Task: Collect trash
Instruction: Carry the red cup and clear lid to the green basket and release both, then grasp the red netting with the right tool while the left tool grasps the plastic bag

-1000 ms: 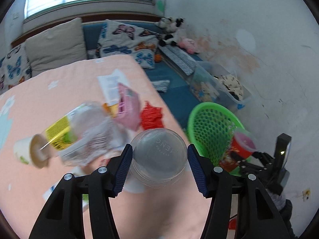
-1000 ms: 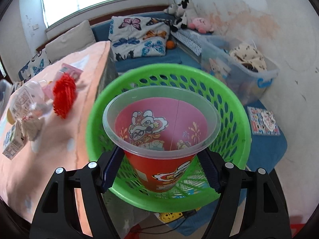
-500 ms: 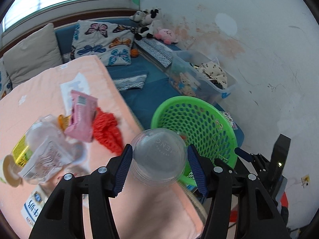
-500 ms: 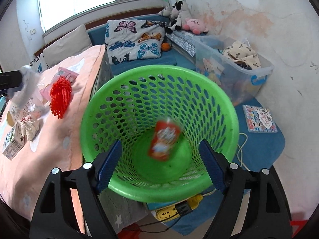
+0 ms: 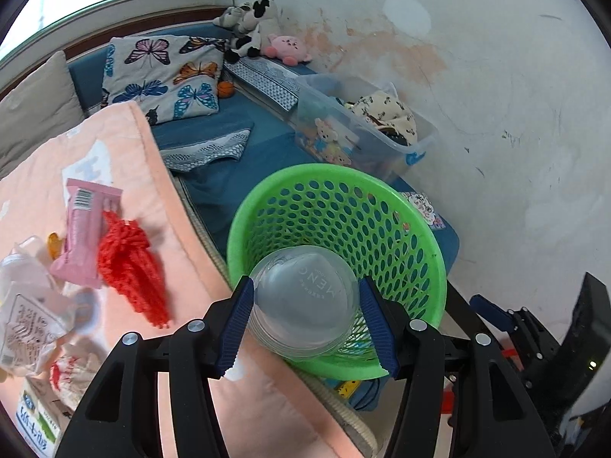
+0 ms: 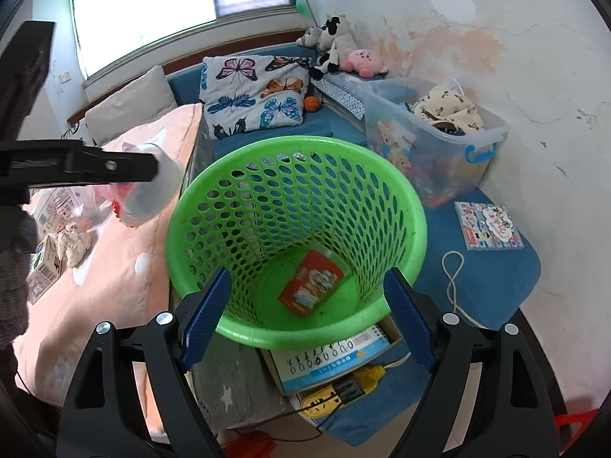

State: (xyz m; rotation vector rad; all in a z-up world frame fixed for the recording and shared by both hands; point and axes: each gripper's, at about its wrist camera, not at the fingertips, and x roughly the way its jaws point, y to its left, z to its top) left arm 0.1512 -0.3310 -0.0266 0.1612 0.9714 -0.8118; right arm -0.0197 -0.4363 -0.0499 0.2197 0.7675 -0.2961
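Note:
My left gripper [image 5: 305, 322] is shut on a clear plastic cup [image 5: 303, 301], held base-forward over the near rim of the green mesh basket [image 5: 416, 236]. From the right wrist view that cup [image 6: 151, 191] hangs just left of the basket [image 6: 385, 175], with a black finger of the left gripper across it. My right gripper [image 6: 305, 315] hovers over the basket with nothing between its fingers, and its jaws are opening. A red printed cup [image 6: 311, 284] lies on its side on the basket floor.
On the peach bed [image 5: 126, 145] lie a pink wrapper [image 5: 82, 240], a red mesh bundle [image 5: 131, 269], crumpled clear packaging [image 5: 26, 305] and a carton [image 5: 34, 420]. A clear storage bin [image 5: 366, 137] stands beyond the basket. A yellow power strip [image 6: 343, 385] and a booklet [image 6: 336, 355] sit below it.
The right gripper let go of the red cup, which dropped into the basket and came to rest on its side. The left gripper carried the clear cup from over the bed to the basket.

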